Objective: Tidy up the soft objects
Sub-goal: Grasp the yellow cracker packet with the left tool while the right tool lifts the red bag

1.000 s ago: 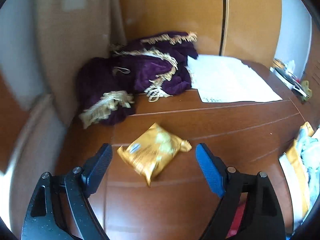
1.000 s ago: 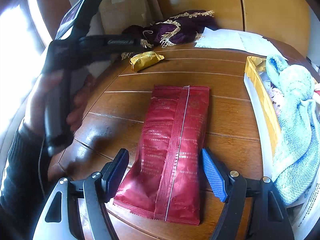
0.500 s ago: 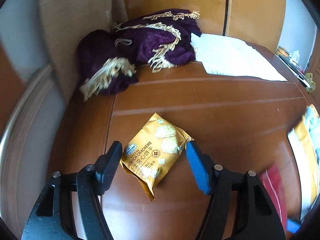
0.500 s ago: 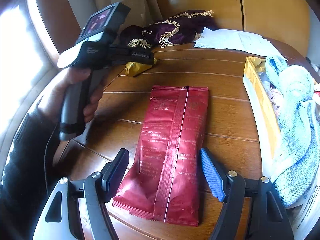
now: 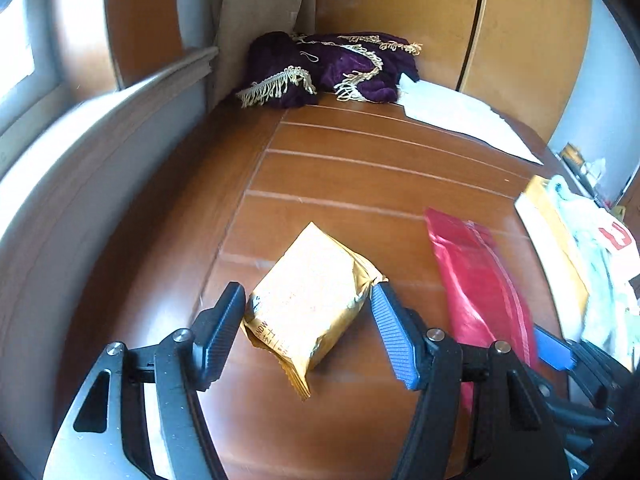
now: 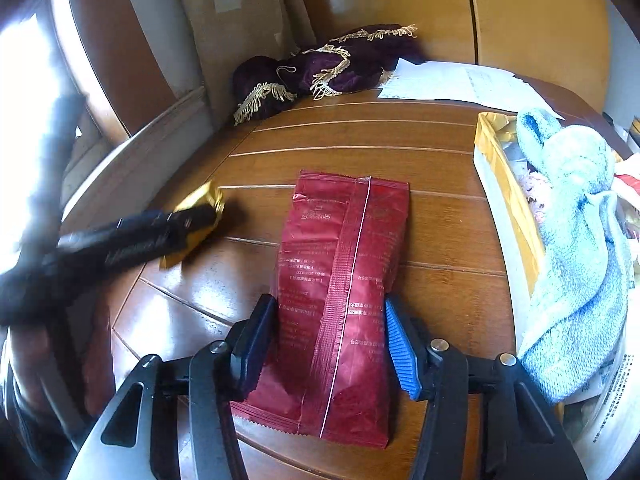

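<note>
A gold cracker packet [image 5: 316,276] sits between the pads of my left gripper [image 5: 307,292], which is shut on it with both pads against its sides. The right wrist view shows that gripper blurred at the left with the gold packet [image 6: 204,200] in its tips. A long red snack packet [image 6: 344,260] lies lengthwise on the wooden table [image 6: 440,160]. My right gripper [image 6: 329,306] straddles the near half of that packet; its jaws are closing and the pads touch both long edges. In the left wrist view the red packet [image 5: 476,272] lies just right of the gold one.
A purple fringed cloth [image 5: 340,68] is heaped in the far corner beside white papers [image 5: 452,116]. At the right stands a yellow-walled box [image 6: 504,184] with a light blue towel [image 6: 572,220] draped over it. A windowsill runs along the left, and wooden cabinet doors stand behind.
My left gripper closed on the gold packet and carried it from near the purple cloth to beside the red packet. My right gripper's jaws narrowed onto the red packet without the hand moving.
</note>
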Available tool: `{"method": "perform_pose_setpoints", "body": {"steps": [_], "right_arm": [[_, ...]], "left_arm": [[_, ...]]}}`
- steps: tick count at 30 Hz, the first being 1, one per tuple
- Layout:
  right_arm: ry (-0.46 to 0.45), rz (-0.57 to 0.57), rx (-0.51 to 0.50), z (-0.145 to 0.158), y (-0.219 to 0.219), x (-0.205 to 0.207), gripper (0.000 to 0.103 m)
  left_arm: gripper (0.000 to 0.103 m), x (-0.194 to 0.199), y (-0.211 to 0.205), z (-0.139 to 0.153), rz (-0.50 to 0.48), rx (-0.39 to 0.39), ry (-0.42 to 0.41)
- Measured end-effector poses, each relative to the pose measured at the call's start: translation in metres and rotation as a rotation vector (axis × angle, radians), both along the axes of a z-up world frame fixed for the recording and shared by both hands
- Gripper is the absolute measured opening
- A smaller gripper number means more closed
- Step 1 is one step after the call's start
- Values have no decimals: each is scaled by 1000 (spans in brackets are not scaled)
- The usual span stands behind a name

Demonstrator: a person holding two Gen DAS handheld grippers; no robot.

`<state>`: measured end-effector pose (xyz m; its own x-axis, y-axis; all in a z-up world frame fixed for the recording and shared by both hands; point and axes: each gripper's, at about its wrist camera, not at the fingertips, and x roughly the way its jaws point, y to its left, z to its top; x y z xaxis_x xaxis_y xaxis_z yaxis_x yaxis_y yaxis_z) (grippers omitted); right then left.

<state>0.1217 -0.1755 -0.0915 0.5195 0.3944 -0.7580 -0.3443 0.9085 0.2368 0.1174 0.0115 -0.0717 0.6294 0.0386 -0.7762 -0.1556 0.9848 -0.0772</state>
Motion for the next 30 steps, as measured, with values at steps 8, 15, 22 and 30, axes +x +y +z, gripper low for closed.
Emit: {"method": "perform_pose_setpoints", "body": {"steps": [8,15,22,30], "right_arm": [[0,23,97,4,-1,-20,50],[1,38,102,4,3,-31,50],[4,22,110,2,2,-36,50],[-10,20,125,1,1,-41,50]], "left_arm": [[48,-26,-7,4,34,-38,-8],[75,-36,4,13,-15,-138,-63],[78,-9,9,-4,-119,-114,-10],[44,-27,-2,-8,-94,-121,14]]}}
